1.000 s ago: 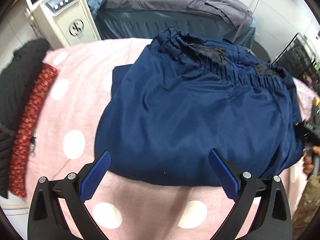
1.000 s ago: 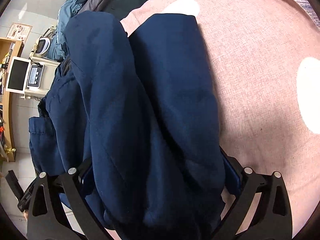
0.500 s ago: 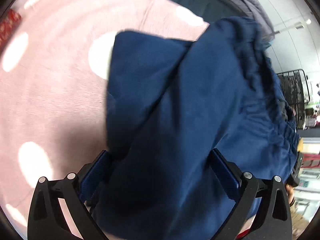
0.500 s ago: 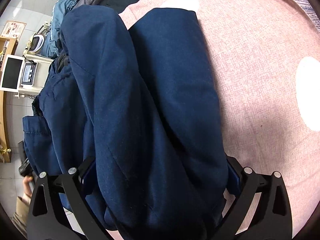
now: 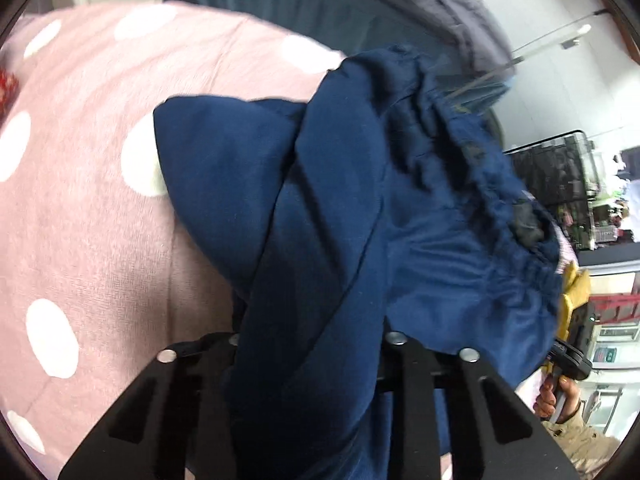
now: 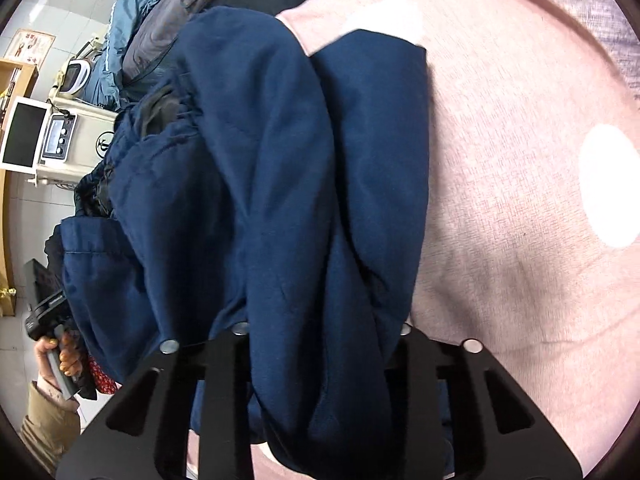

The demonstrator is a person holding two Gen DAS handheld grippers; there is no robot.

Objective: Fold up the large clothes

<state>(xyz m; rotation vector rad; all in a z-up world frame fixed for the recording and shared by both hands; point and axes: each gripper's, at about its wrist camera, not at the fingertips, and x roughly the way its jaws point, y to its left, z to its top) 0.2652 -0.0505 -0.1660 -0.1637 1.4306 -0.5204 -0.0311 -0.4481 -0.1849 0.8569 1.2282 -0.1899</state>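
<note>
A pair of navy blue trousers (image 5: 360, 208) with a gathered elastic waistband (image 5: 492, 184) lies folded on a pink blanket with white dots (image 5: 88, 200). My left gripper (image 5: 312, 344) is shut on a bunched fold of the navy trousers, which hide its fingertips. In the right wrist view the same trousers (image 6: 280, 184) drape over my right gripper (image 6: 320, 332), which is shut on another thick fold of them. The cloth is lifted and bunched between both grippers. The other hand and its gripper handle show at the edge of each view.
The pink dotted blanket (image 6: 520, 200) spreads to the right in the right wrist view. A grey-covered bed (image 5: 360, 4) stands behind. A white machine with a screen (image 6: 52, 140) stands at the left. A black wire rack (image 5: 560, 172) is at the right.
Both grippers have closed from open onto folds of the navy trousers. The left gripper moved forward onto the cloth, and the trousers are now bunched and raised.
</note>
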